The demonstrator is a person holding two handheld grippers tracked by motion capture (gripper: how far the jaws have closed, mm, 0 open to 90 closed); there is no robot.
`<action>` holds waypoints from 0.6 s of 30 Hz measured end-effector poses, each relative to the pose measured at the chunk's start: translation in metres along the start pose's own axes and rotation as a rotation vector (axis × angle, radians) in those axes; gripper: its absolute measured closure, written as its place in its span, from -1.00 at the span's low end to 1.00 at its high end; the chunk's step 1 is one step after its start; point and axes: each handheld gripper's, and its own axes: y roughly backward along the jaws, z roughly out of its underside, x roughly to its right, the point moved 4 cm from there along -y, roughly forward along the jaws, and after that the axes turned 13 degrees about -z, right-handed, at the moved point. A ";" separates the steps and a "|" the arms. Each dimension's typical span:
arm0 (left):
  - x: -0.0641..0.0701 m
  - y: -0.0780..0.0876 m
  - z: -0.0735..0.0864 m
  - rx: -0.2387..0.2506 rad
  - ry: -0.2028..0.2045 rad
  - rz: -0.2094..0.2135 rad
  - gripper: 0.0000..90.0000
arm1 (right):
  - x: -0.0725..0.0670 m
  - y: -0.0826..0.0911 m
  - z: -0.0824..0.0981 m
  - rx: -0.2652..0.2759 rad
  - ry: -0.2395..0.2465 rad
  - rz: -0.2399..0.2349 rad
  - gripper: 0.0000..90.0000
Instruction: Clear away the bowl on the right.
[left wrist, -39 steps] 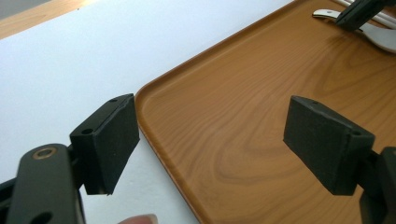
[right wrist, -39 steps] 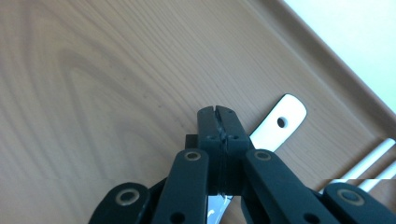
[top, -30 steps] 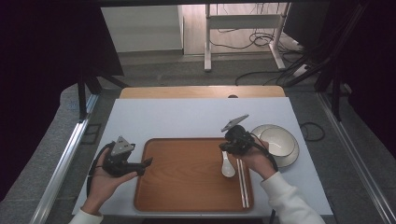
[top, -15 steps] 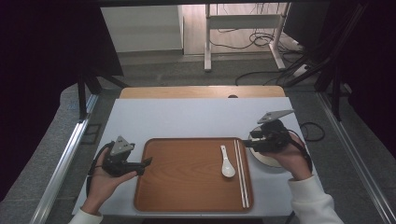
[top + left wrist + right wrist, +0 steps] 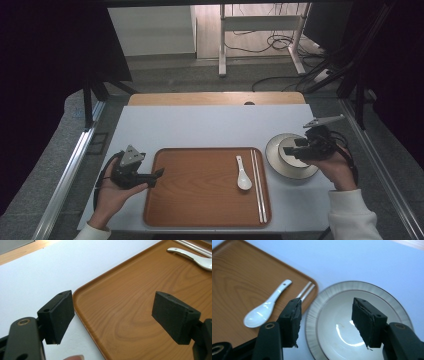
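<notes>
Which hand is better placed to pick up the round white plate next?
Right: its claw hangs open directly over the round white ribbed plate, while the left claw sits at the brown wooden tray's far edge.

White table (image 5: 200, 125) with wooden edge, grey floor (image 5: 165, 75) (cables trailing), white metal stand (image 5: 222, 45), dark surroundings

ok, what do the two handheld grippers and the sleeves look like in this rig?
Both grippers are black, each with two blocky black pads on jointed arms with brass-coloured pivots. The left gripper and the right gripper each carry a grey three-cornered plate on top, and a black cable loops from each. The person wears white sleeves.
</notes>
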 end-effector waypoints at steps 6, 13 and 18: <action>0.004 -0.003 0.000 -0.003 -0.013 0.013 -0.60 | 0.013 0.006 0.005 -0.014 -0.035 0.053 -0.10; 0.006 -0.002 0.000 -0.001 -0.013 0.020 -0.60 | 0.024 0.009 0.010 -0.033 -0.061 0.101 -0.10; 0.005 -0.001 0.001 0.000 0.002 0.020 -0.61 | 0.037 0.007 0.014 -0.047 -0.084 0.126 -0.11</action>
